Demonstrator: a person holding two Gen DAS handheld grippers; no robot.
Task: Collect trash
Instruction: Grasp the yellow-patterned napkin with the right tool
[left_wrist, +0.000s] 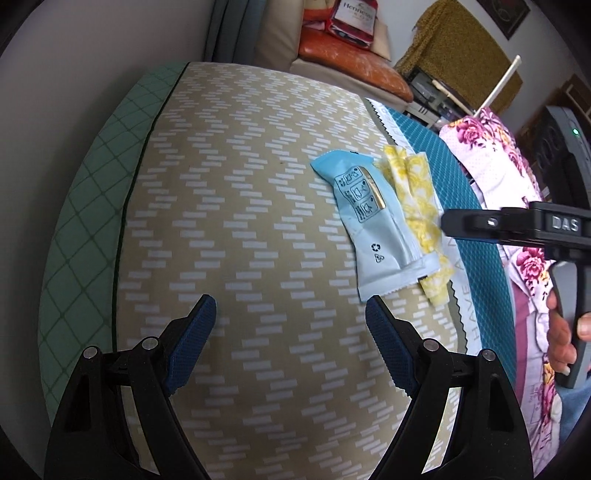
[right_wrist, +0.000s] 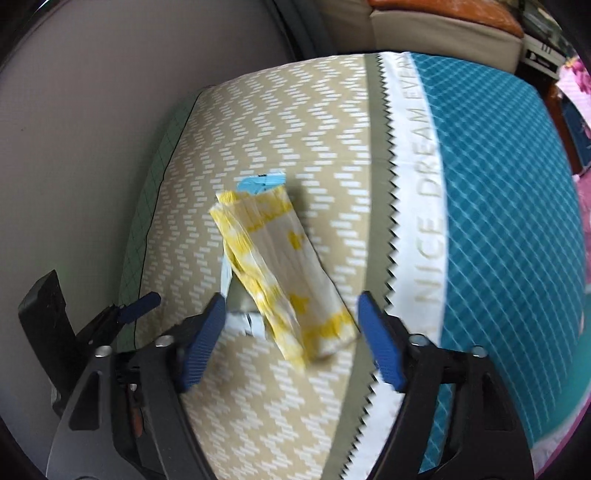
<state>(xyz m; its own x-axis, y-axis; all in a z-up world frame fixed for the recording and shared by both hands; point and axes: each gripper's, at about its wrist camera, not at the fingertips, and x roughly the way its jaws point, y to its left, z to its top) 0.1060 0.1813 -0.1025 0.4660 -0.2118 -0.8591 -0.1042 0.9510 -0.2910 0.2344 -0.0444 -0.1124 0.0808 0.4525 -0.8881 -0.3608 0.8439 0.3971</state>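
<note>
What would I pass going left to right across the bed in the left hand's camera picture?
Green quilted fabric edge → tan zigzag-patterned cover → light blue plastic wrapper → yellow-and-white crumpled paper wrapper → teal diamond-patterned cloth → pink floral fabric.

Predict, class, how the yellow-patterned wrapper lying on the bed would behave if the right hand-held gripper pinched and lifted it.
The yellow-patterned wrapper looks thin and creased, so it would probably crumple and flop rather than stay stiff. It seems flat and empty, so likely very light. It overlaps the blue packet, which might shift or drag along. The right hand-held gripper straddles it, not yet pinching.
</note>
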